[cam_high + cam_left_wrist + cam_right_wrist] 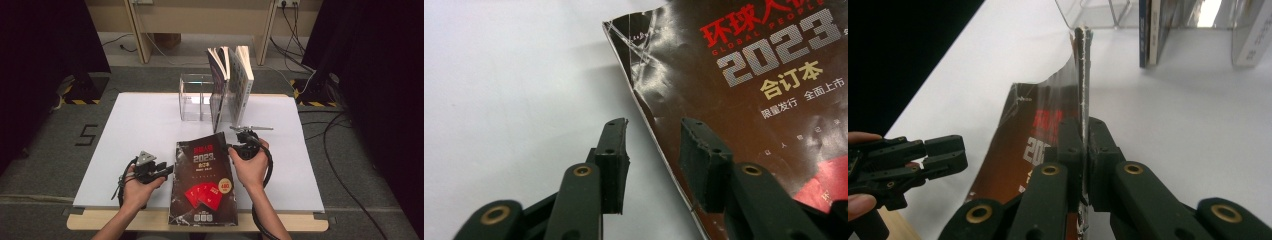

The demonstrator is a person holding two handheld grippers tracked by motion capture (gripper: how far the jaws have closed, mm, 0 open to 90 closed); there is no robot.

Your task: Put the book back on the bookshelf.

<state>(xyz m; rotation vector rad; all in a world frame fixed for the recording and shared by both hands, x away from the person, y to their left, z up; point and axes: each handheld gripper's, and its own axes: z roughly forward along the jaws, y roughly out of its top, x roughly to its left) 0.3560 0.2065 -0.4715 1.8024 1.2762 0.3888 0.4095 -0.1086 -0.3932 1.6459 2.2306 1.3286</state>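
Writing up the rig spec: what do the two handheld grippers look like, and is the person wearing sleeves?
Both are black. The left gripper carries a grey three-cornered plate on top; a black cable trails from it. The right gripper has a thick black cable looping back past the wrist. In the gripper views the jaws are black linkage bars with brass-coloured pivot rivets and blocky black pads. Forearms are bare, no sleeves.

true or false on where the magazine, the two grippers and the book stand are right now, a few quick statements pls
1. The right hand-held gripper is clamped on the magazine edge. True.
2. The left hand-held gripper is clamped on the magazine. False: its jaws stand apart, straddling the magazine's edge.
3. Books stand upright in the clear stand. True.
4. The magazine cover is mostly white. False: it is dark with red and silver print.
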